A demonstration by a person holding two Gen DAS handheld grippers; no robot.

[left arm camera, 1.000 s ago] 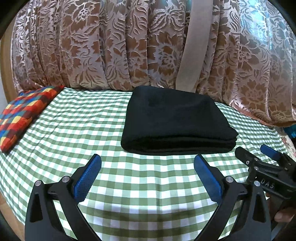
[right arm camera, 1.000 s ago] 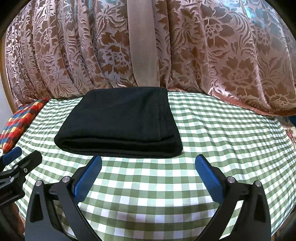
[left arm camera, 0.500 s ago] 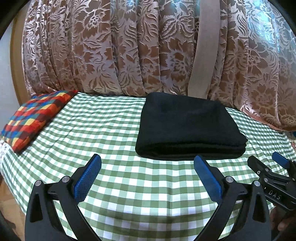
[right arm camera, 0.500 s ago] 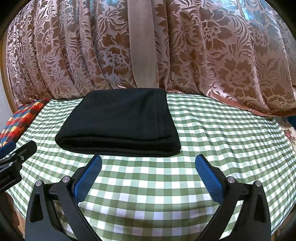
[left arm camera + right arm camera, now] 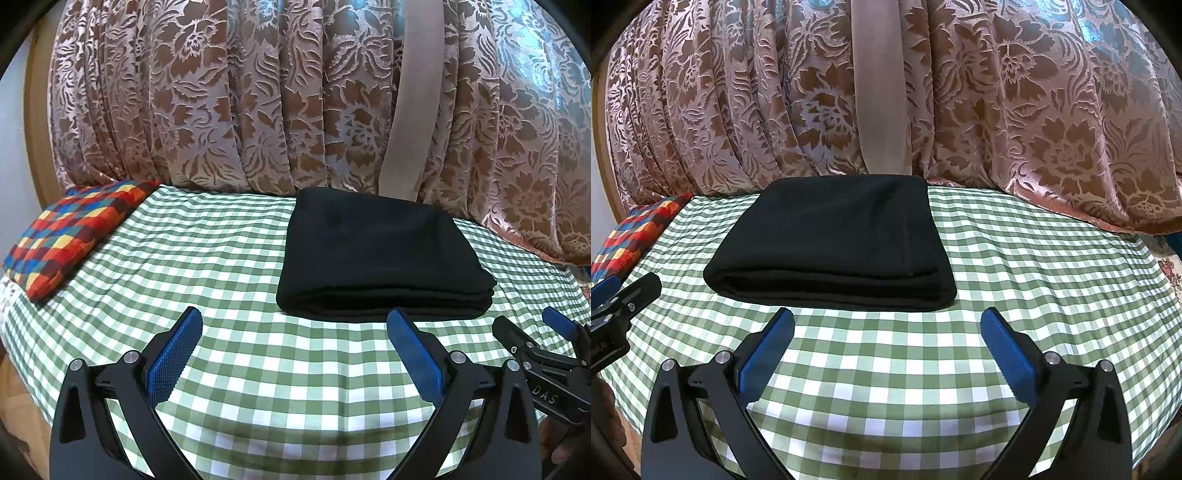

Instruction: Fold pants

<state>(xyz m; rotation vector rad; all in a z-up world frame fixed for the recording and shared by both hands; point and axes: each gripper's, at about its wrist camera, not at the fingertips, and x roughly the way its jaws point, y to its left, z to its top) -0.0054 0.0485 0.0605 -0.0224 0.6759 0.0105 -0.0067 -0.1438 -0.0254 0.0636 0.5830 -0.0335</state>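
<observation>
The black pants [image 5: 376,254] lie folded into a thick flat rectangle on the green checked cloth, near the curtain; they also show in the right wrist view [image 5: 834,243]. My left gripper [image 5: 293,321] is open and empty, above the cloth in front of the pants' near edge. My right gripper [image 5: 886,321] is open and empty, also in front of the near edge. Each gripper shows at the edge of the other's view: the right one [image 5: 532,332] and the left one [image 5: 624,291].
A bed or table with a green-and-white checked cloth [image 5: 229,258] [image 5: 1034,266]. A multicoloured patterned cushion [image 5: 77,236] [image 5: 631,236] lies at the far left. A floral brown curtain [image 5: 258,92] [image 5: 1034,110] hangs right behind. The cloth's front edge drops off below the grippers.
Both grippers have drawn back and risen a little from the pants. The left view has swung left, so the pants sit further right and more of the cushion shows.
</observation>
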